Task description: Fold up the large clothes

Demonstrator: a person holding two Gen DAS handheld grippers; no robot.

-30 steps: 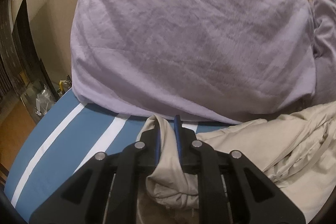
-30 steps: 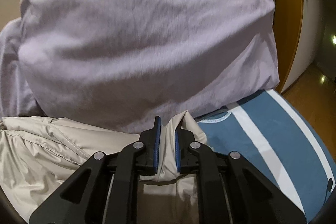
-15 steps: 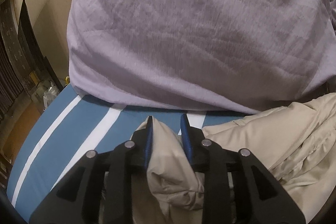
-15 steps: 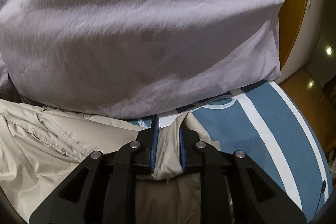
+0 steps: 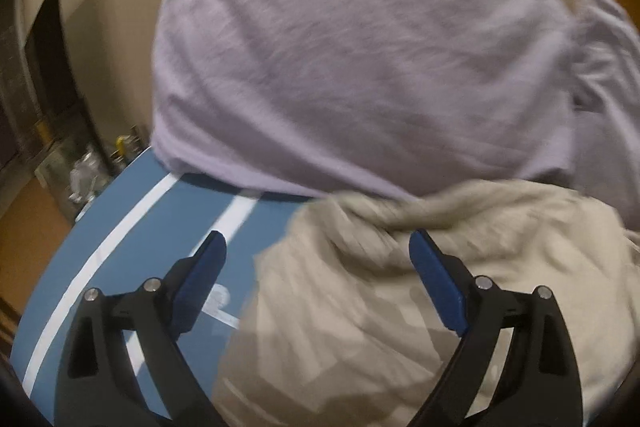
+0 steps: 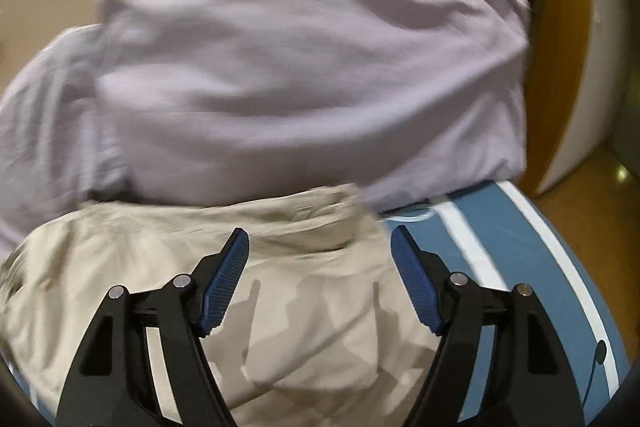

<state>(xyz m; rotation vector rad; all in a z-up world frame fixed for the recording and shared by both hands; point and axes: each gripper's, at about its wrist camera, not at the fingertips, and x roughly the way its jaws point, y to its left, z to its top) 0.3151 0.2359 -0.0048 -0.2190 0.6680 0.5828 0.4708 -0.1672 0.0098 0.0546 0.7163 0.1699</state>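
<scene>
Above the beige garment (image 6: 312,307), both claws are opening, empty.

Blue bed sheet (image 5: 132,227) (white stripes) carries lilac bedding heap (image 5: 360,67) at back; beige garment (image 5: 400,307) lies just in front, touching it.

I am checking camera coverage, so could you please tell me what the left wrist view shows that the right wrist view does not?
Only the left wrist view shows the dark furniture and the small clutter on the floor beside the bed, plus the left tool, its jaws opening above the beige garment.

Only the right wrist view shows the orange wooden panel and the right tool, likewise opening with nothing pinched.

Both show the beige garment, the lilac bundle behind it, and the blue sheet with white stripes.
</scene>
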